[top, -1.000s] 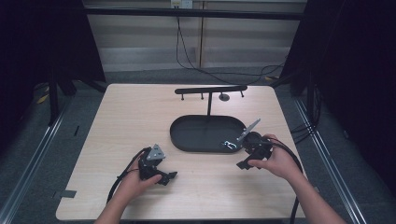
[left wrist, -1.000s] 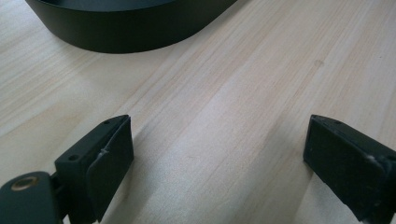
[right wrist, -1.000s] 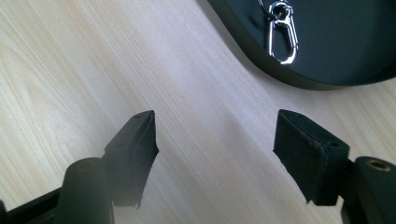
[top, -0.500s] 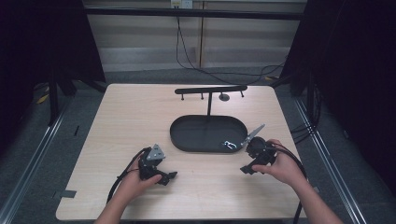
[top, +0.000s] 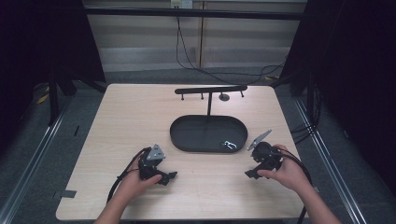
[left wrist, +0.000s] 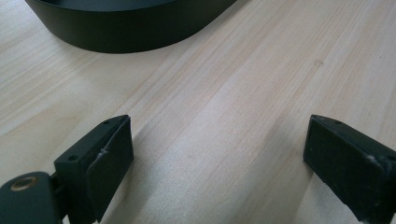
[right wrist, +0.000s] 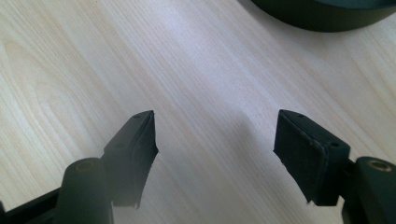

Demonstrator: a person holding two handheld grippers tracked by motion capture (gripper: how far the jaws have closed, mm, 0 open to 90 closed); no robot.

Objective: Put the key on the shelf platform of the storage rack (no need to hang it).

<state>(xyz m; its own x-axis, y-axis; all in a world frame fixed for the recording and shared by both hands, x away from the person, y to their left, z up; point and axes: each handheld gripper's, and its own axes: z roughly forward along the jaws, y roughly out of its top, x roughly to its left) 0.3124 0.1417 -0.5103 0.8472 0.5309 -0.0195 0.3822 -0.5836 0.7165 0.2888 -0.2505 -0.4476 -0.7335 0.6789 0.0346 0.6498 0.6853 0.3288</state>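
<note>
A: We log both claws empty. The left claw [top: 167,178] sits low near the front edge of the pale wooden tabletop [top: 135,116], jaws spread wide on bare wood. The right claw [top: 251,171] rests toward the front right corner, jaws likewise apart.

B: And the work piece?

A: We find the small shiny metal item [top: 229,144] lying in the black oval tray [top: 187,135] at the tabletop's middle, at the tray's right end, before the black T-shaped hanging stand [top: 209,91].

B: Which hand is nearer?

A: The right, we judge; the item lies just ahead and slightly left of it. Its long axis we cannot tell.
</note>
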